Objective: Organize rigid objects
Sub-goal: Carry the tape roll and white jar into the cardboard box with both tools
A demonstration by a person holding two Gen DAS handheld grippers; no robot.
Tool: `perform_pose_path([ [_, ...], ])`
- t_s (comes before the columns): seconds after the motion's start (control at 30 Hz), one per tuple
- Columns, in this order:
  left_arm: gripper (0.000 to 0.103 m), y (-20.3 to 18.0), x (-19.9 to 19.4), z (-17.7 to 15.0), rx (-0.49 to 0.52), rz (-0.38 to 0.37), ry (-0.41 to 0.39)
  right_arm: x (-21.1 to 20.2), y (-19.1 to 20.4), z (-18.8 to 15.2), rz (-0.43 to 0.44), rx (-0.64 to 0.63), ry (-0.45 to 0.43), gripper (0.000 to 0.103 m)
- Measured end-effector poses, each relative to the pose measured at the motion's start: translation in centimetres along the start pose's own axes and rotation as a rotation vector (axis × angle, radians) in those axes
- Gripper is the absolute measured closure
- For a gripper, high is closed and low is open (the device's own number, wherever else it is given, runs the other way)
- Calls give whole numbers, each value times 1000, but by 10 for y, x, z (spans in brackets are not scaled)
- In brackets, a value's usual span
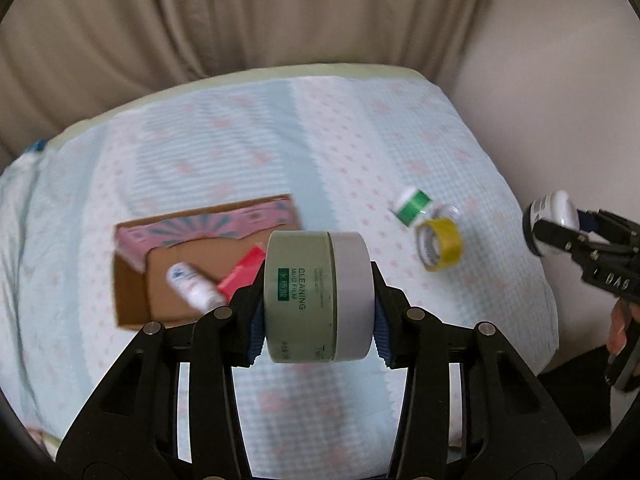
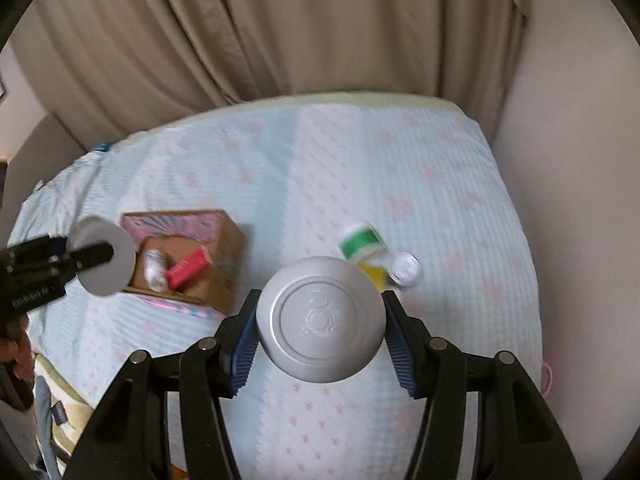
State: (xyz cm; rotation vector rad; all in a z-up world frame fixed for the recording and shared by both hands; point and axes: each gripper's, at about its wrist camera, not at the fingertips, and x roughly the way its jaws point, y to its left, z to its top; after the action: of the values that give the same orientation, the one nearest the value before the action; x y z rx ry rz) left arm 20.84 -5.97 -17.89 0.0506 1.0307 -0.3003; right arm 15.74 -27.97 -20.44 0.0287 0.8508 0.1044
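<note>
My left gripper is shut on a green mud-film jar with a grey lid, held on its side above the bed. My right gripper is shut on a white round jar, lid toward the camera; it also shows in the left wrist view. An open cardboard box on the bed holds a white bottle and a red packet. A green-banded jar, a yellow tape roll and a small clear jar lie to the right.
The bed has a pale blue sheet with pink dots. Beige curtains hang behind it and a wall stands at the right. The left gripper with its jar hovers beside the box in the right wrist view.
</note>
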Motion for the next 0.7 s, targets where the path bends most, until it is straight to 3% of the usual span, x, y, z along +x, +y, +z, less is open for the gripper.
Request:
perform_pose_path([
  [0.13,63,44,-20,-8,-76,12,-14,-4,40,18,51,-38,-5,49],
  [0.37,63,128,-30,-21,-104,29,-16,18,117,35,109,-31,22,49],
  [0.7,63,233,16,-21,-74,-42,66,85,214,42,79,116,98,49],
])
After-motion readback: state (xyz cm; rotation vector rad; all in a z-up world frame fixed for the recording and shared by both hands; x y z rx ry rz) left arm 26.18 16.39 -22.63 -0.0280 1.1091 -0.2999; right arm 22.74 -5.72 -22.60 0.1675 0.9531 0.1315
